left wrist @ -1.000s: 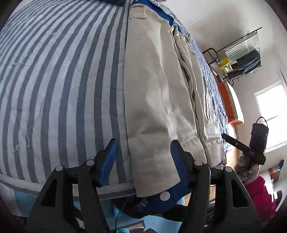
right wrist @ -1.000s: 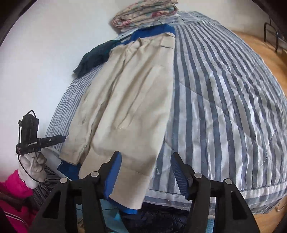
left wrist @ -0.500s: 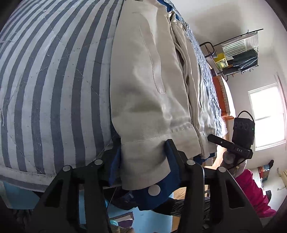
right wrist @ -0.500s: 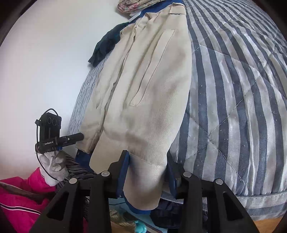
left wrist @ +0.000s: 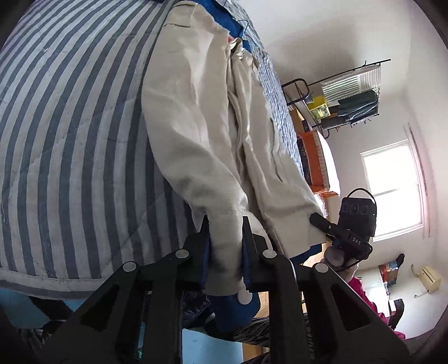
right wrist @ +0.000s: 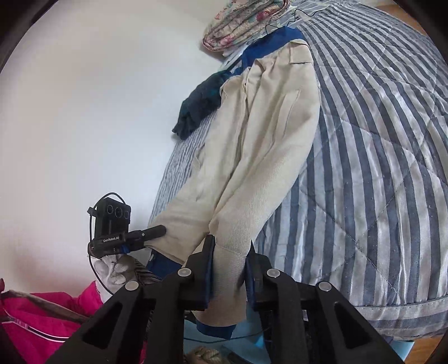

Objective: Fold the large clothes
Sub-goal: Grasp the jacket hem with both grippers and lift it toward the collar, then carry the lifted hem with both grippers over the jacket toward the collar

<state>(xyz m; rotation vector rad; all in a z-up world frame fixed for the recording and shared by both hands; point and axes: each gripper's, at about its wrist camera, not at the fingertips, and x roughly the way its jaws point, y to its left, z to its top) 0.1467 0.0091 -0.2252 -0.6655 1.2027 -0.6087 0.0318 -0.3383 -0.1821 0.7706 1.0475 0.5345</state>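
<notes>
- Left hand-held gripper (left wrist: 225,238) is clamping one bottom corner of the cream jacket (left wrist: 196,126), its two blue-padded fingers (left wrist: 205,246) pressing in on the bunched hem from either side.
- Right hand-held gripper (right wrist: 229,260) is doing the same at the other bottom corner, the cream cloth pinched between its fingers and hanging below them.
- Each gripper is also showing in the other's view, out at the neighbouring hem corner, so the two are sitting side by side along the near edge of the bed (right wrist: 378,168).
- Jacket is lying lengthwise on the striped quilt (left wrist: 70,140), collar at the far end, hem at the near edge and lifting slightly off the bedding where the grippers are holding it; a blue lining (right wrist: 268,44) is peeking out at the collar and under the hem.
- As for progress, the sides seem to be already turned in, since the garment is reading as a long narrow strip; the lengthwise fold, hem up to collar, is looking like the step in hand and is not yet made.
- Both grippers are pointing forward along the jacket, held low at the mattress edge and roughly level with one another.
- A dark garment (right wrist: 198,106) and a folded floral blanket (right wrist: 243,19) are lying beyond the collar.
</notes>
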